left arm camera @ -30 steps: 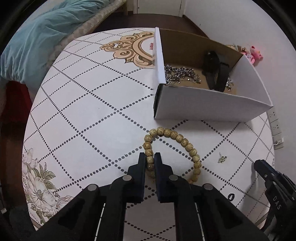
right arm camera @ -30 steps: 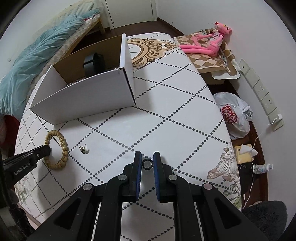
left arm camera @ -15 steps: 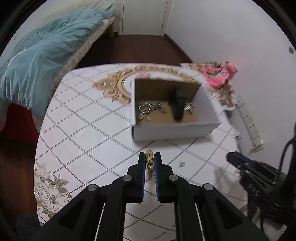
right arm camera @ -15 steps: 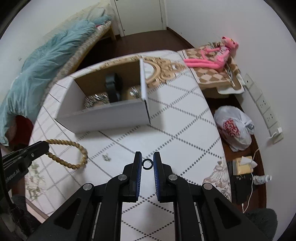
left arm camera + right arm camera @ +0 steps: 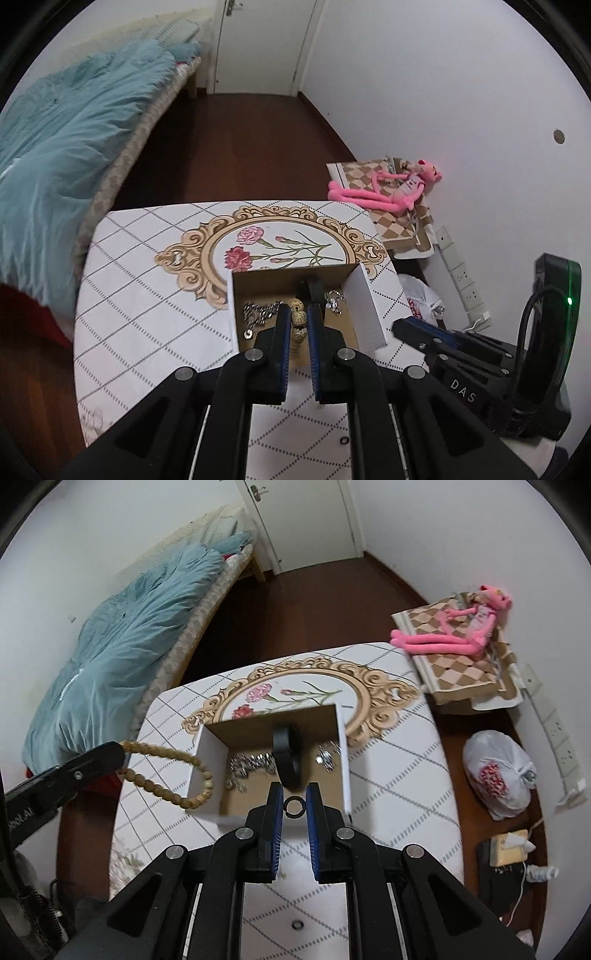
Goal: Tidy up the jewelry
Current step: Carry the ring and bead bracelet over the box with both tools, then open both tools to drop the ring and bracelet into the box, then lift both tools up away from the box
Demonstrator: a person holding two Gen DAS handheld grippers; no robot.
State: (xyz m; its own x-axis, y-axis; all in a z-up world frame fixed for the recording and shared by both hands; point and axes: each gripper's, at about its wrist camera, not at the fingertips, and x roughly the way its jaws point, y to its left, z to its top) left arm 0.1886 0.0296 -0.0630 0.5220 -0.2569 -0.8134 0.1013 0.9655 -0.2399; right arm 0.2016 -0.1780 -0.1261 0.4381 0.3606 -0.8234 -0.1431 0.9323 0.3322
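On the left, the left gripper (image 5: 295,325) has its fingers pinched on a wooden bead bracelet (image 5: 173,771), carried in the air; in the right wrist view the loop hangs free from the tips beside the left wall of the white cardboard box (image 5: 194,771). To do this step well, I judge the loop should be carried fully over that wall before the grip is let go, since a sagging loop could catch on the rim.

In the box lie silver chains (image 5: 251,766), a black band (image 5: 286,757) standing on edge, and a small silver piece (image 5: 327,757).

To the right, the right gripper (image 5: 294,806) pinches a small black ring (image 5: 294,806) edge-on, over the box's near end. It should be lowered close to the floor (a ring dropped from height will likely bounce or roll).

Hidden: most of the bracelet in the left wrist view, behind the fingers. A small dark ring-like thing (image 5: 344,440) on the tablecloth (image 5: 147,314) is too tiny to identify.
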